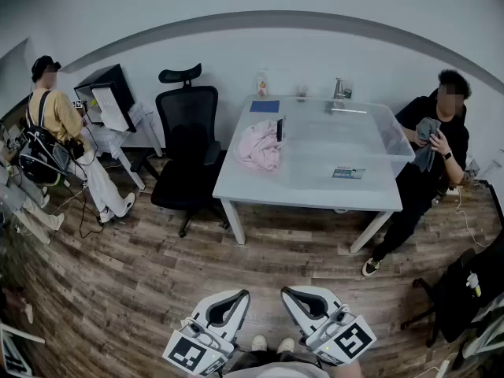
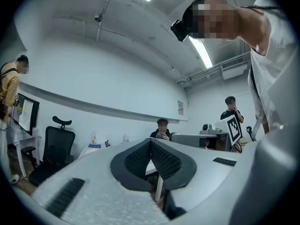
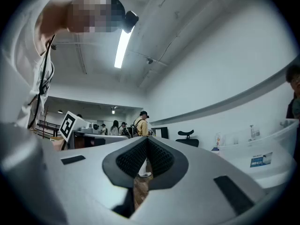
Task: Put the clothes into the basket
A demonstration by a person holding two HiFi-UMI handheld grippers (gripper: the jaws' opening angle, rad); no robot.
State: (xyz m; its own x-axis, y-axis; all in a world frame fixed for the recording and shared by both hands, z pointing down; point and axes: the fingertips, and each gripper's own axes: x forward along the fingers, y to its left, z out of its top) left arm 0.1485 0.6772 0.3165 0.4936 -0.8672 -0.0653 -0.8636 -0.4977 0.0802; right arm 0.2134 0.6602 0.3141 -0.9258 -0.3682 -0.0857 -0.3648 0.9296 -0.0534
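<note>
A pink garment [image 1: 260, 146] lies heaped on the white table [image 1: 260, 187], against the left wall of a large clear plastic basket [image 1: 394, 142] that stands on the tabletop. Both grippers hang low in front of me, well short of the table, over the wooden floor. My left gripper [image 1: 242, 294] [image 2: 151, 142] is shut, its ribbed pads meeting with nothing between them. My right gripper [image 1: 287, 291] [image 3: 146, 138] is shut and empty too. The clear basket [image 3: 281, 130] shows at the far right of the right gripper view.
A black office chair [image 1: 187, 144] stands left of the table. A person [image 1: 429, 160] at the table's right end holds a grey garment [image 1: 426, 140]. Another person [image 1: 59, 132] with a backpack stands by a desk with a monitor [image 1: 106, 93] at the far left. Small bottles [image 1: 261, 83] line the table's back edge.
</note>
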